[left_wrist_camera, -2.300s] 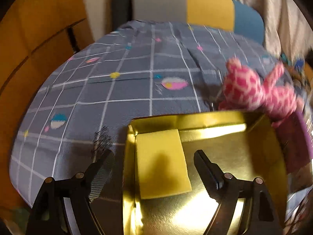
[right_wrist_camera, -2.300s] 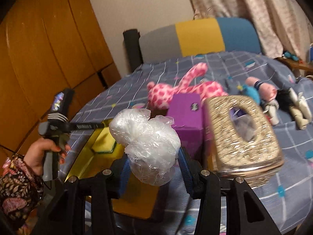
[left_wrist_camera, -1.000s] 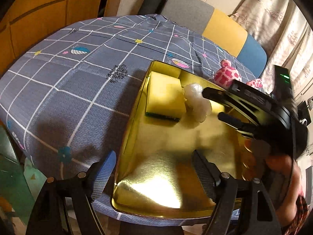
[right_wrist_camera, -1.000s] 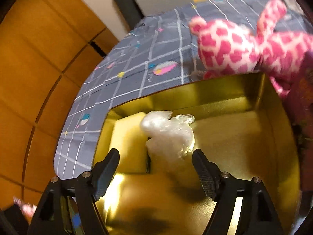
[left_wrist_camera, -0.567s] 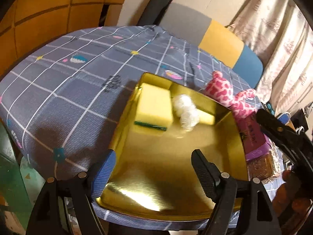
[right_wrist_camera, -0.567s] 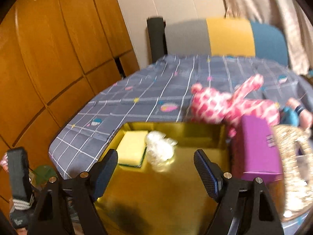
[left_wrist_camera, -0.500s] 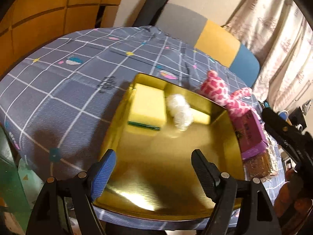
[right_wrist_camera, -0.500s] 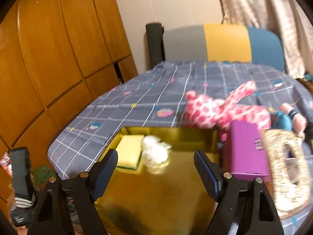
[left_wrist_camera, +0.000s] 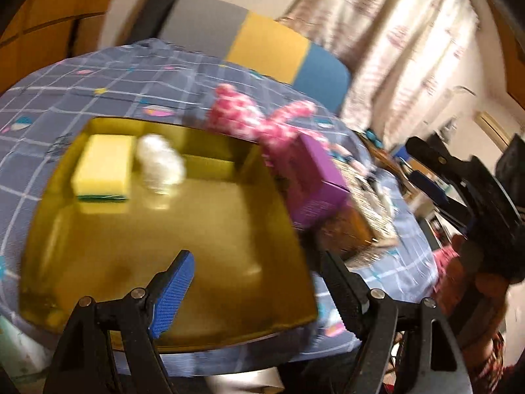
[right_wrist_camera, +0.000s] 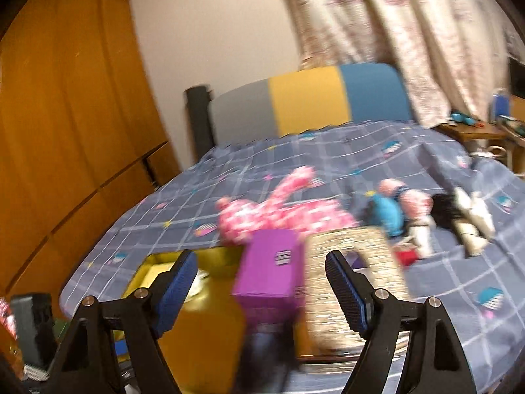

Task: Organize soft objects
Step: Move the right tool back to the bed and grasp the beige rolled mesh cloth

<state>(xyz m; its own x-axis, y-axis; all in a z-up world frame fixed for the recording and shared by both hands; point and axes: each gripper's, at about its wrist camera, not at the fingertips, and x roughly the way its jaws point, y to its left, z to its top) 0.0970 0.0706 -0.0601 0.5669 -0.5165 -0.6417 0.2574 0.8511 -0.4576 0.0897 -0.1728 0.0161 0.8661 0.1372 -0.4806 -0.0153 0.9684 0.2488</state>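
Observation:
A gold tray (left_wrist_camera: 197, 223) sits on the grey checked tablecloth. In it lie a yellow sponge (left_wrist_camera: 101, 167) and a crumpled white plastic bag (left_wrist_camera: 160, 164), side by side at the far left. A pink spotted plush (left_wrist_camera: 249, 118) lies just beyond the tray, also in the right wrist view (right_wrist_camera: 272, 210). My left gripper (left_wrist_camera: 256, 282) is open and empty above the tray's near edge. My right gripper (right_wrist_camera: 262, 279) is open and empty, raised above the table; it also shows at the right of the left wrist view (left_wrist_camera: 459, 177).
A purple box (right_wrist_camera: 269, 269) and a glittery gold tissue box (right_wrist_camera: 347, 275) stand right of the tray. A blue-and-pink doll (right_wrist_camera: 393, 210) and a black-and-cream toy (right_wrist_camera: 466, 216) lie at the far right. A chair back (right_wrist_camera: 311, 98) stands behind the table.
The right gripper let go of the plastic bag in the tray beside the sponge, then pulled back and up to the right. The left gripper swung to the right.

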